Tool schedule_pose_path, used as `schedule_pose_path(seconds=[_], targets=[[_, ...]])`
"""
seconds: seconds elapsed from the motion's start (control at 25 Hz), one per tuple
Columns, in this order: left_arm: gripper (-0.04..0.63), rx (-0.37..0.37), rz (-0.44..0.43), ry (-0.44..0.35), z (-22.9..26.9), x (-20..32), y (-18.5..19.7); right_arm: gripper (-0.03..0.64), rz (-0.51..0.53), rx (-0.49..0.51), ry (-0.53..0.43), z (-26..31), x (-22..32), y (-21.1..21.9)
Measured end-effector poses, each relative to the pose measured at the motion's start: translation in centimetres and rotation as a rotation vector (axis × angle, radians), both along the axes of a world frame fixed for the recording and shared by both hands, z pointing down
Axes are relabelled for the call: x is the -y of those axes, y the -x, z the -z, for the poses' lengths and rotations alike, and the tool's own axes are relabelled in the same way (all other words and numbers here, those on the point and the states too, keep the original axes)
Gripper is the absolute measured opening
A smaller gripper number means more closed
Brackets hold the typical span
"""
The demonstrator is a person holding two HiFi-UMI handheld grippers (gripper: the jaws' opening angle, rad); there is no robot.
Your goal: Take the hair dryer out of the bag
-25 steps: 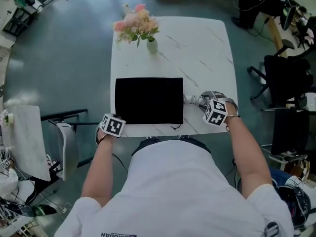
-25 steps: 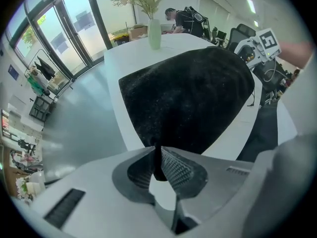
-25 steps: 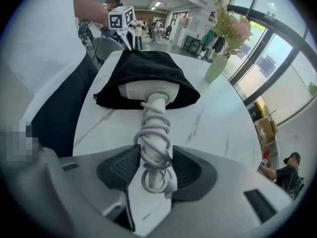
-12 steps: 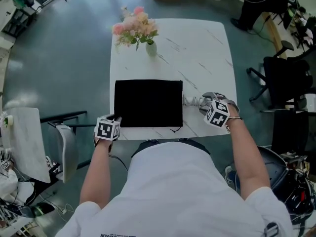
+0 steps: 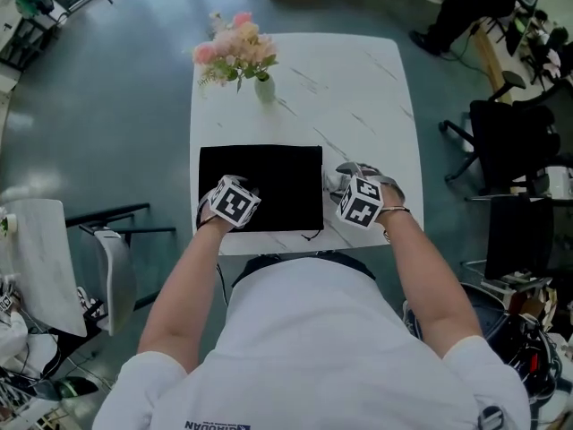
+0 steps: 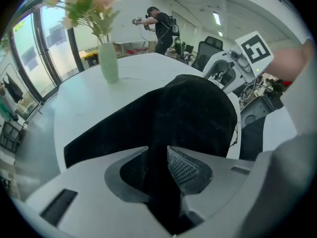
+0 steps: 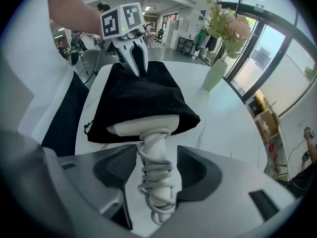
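The black bag [image 5: 269,186] is lying flat on the tabletop [image 5: 358,88] with its mouth facing 3 o'clock, so the hair dryer [image 7: 154,133] is poking out handle-first. The right tool [image 7: 156,157], whose jaws have just been opening, is straddling that cord-wrapped handle without pinching it. The left tool [image 6: 158,157] has also just been opening. It is pointing down at the bag's 8 o'clock corner, gripping nothing, probably to steady the bag.
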State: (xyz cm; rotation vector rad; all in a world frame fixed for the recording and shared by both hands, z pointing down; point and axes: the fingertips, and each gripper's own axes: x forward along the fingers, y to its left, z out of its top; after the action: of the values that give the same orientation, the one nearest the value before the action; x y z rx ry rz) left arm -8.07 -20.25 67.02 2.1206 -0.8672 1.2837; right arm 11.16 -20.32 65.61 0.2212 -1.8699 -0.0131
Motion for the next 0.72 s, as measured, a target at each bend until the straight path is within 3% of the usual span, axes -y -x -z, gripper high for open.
schedule_pose_path(seconds=[0.2, 0.44, 0.6, 0.72], targets=[[0.130, 0.103, -0.110, 0.081, -2.7, -0.5, -1.1, 0.272, 0.039, -0.021, 0.014, -0.6, 0.2, 0.9], [0.116, 0.041, 0.018, 0.119, -2.4, -0.3, -0.7, 0.270, 0.086, -0.057, 0.013, -2.3, -0.6, 1.0], [0.095, 0.071, -0.007, 0.145, -2.6, -1.4, -0.9, 0.236, 0.119, -0.063, 0.010, -2.7, -0.5, 1.1], [0.094, 0.079, -0.020, 0.115, -2.7, -2.1, -0.9, 0.229, 0.139, -0.062, -0.004, -2.7, -0.6, 1.2]])
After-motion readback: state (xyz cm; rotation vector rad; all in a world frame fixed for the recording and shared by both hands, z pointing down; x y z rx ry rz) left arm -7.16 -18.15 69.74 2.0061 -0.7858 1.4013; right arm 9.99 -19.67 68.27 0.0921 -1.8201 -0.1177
